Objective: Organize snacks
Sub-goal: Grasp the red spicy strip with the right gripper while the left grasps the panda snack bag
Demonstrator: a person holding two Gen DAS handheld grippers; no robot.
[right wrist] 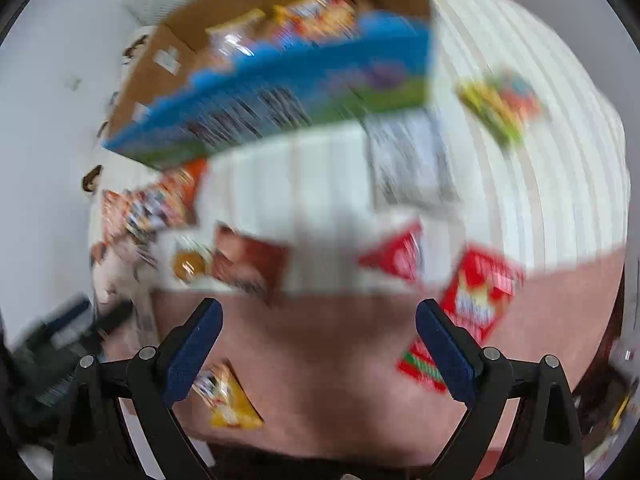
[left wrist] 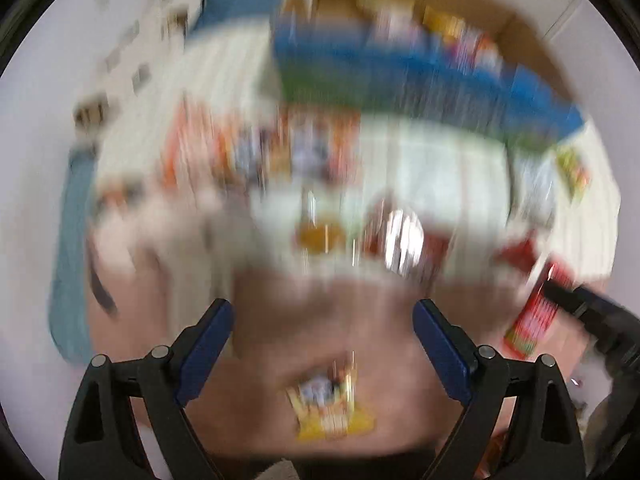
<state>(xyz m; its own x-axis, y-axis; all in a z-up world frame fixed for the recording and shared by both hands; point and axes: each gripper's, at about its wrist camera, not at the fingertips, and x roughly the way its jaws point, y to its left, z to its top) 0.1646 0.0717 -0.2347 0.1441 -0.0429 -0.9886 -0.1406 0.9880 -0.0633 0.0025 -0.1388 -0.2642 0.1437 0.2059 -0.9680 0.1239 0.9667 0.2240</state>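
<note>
Both views are motion-blurred. An open cardboard box with a blue printed front stands at the far side and holds several snack packs. Loose packs lie on the striped cloth and pink surface: a yellow pack, an orange pack, a brown pack, red packs. My left gripper is open and empty above the yellow pack. My right gripper is open and empty; it also shows at the left wrist view's right edge.
A white-and-beige striped cloth covers the far part, with a pink surface nearer. A green-yellow pack and a grey-white pack lie to the right of the box. Blue floor area lies left.
</note>
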